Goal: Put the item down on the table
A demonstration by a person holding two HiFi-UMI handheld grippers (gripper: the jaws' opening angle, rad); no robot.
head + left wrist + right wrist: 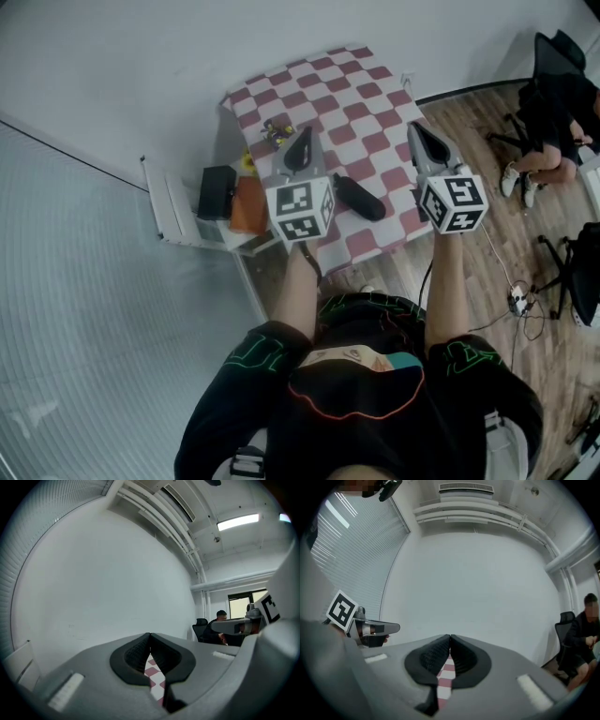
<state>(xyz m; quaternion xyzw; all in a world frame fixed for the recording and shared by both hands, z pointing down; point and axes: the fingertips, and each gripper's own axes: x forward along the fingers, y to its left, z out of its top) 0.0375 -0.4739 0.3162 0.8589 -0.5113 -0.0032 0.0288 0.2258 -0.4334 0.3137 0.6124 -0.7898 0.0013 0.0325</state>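
A black oblong item (360, 198) lies on the red-and-white checkered tablecloth (323, 89), near the table's front edge. My left gripper (302, 141) is held above the table, just left of the item, its jaws shut with nothing between them. My right gripper (419, 131) hovers over the table's right edge, to the right of the item, also shut and empty. In the left gripper view the left gripper (150, 637) points at a white wall, with only a sliver of cloth showing below its tips. The right gripper (450, 638) shows the same in its own view.
Small yellow and dark objects (275, 131) sit at the table's left side. A black box (217, 192) and an orange thing (249, 206) rest on a low white shelf (169, 202) to the left. A person (553, 112) sits at the far right beside office chairs; cables (518, 300) lie on the wood floor.
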